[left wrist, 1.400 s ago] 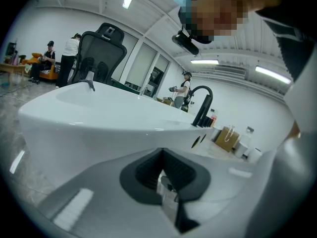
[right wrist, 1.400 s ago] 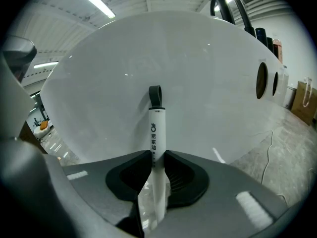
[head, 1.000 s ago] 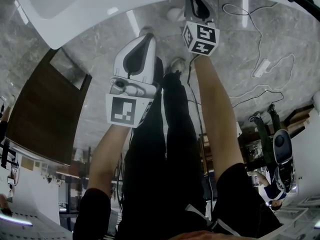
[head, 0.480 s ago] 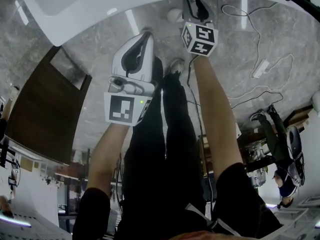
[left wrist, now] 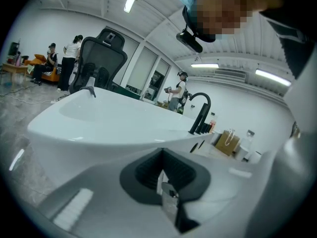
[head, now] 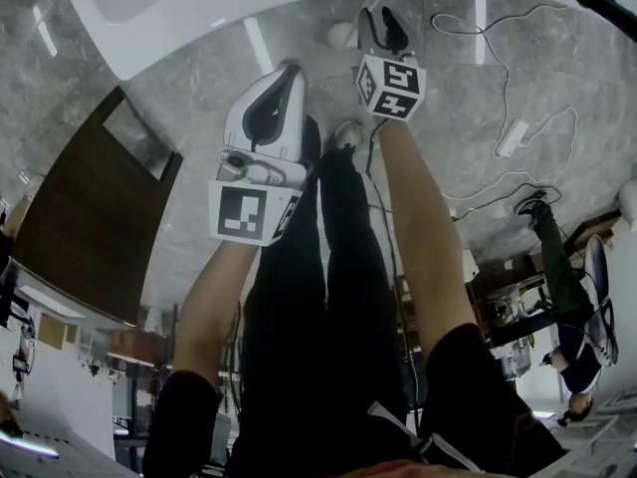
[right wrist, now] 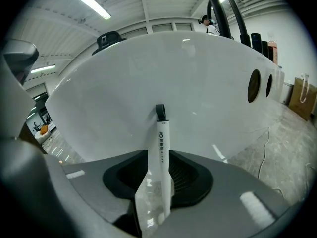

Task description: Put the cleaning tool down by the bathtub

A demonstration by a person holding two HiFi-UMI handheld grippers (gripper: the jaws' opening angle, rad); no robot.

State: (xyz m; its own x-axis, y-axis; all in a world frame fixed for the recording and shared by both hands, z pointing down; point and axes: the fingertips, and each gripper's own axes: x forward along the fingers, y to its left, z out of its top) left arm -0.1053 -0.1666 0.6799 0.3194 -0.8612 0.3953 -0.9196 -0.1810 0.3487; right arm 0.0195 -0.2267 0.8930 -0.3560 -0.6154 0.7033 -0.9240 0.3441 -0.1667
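Note:
The cleaning tool point(right wrist: 161, 148), a white handle with a black loop on top, stands upright against the white bathtub point(right wrist: 148, 68) wall. Its lower part runs between the jaws of my right gripper point(right wrist: 156, 207). Those jaws have just been opening and stand apart; no pad presses on the handle. In the head view the right gripper point(head: 381, 13) points at the foot of the bathtub point(head: 199, 8). My left gripper point(head: 287, 73) hovers beside it, farther from the tub. The left gripper point(left wrist: 166, 197) has its fingertips together with nothing between them.
A black faucet point(left wrist: 200, 110) rises at the tub's far end. A white cable with a power strip point(head: 513, 137) lies on the grey marble floor to the right. A dark wooden panel point(head: 90, 217) lies to the left. Other people point(left wrist: 176, 88) and an office chair point(left wrist: 101, 53) stand behind the tub.
Both grippers have lifted slightly. The right one has shifted a little up the picture and leftward along the tub's foot. A bystander at the right edge has moved.

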